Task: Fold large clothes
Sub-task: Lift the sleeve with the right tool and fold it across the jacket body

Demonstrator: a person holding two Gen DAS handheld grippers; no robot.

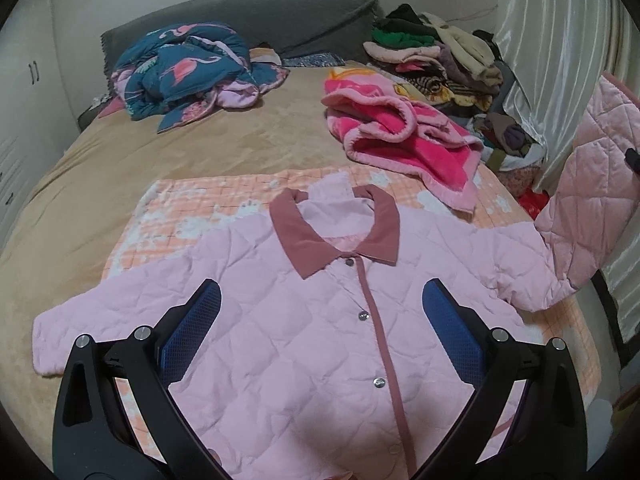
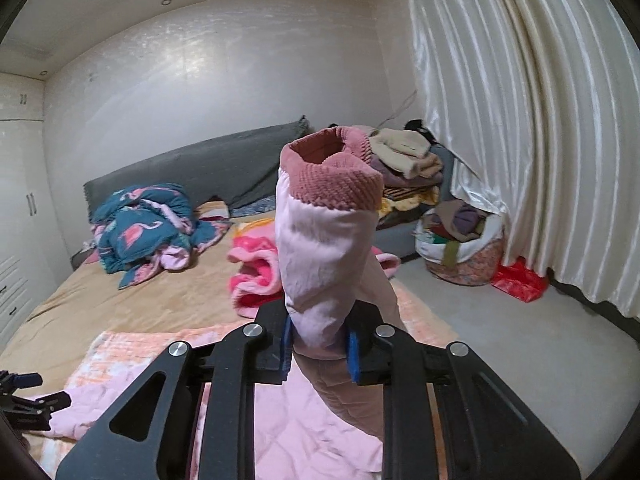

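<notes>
The pink quilted jacket (image 1: 304, 320) lies front-up and buttoned on a peach checked blanket (image 1: 192, 208) at the near end of the bed (image 1: 120, 152), collar (image 1: 336, 232) toward the headboard. The left gripper (image 1: 320, 320) hovers above the chest of the jacket, fingers spread wide, nothing between the blue pads (image 1: 192, 328). The right gripper (image 2: 318, 350) is pinched on the sleeve (image 2: 324, 256) — the sleeve stands up from the clamp, ribbed dusty-rose cuff (image 2: 336, 176) uppermost and open. In the left view this sleeve rises off the bed at the right edge. Behind: a crumpled teal flamingo quilt (image 1: 184, 68), a pink fleece blanket (image 1: 400, 132), a stack of clothes (image 1: 432, 48) near the curtain (image 2: 520, 120). A full laundry bag (image 2: 460, 248) sits on the floor.
</notes>
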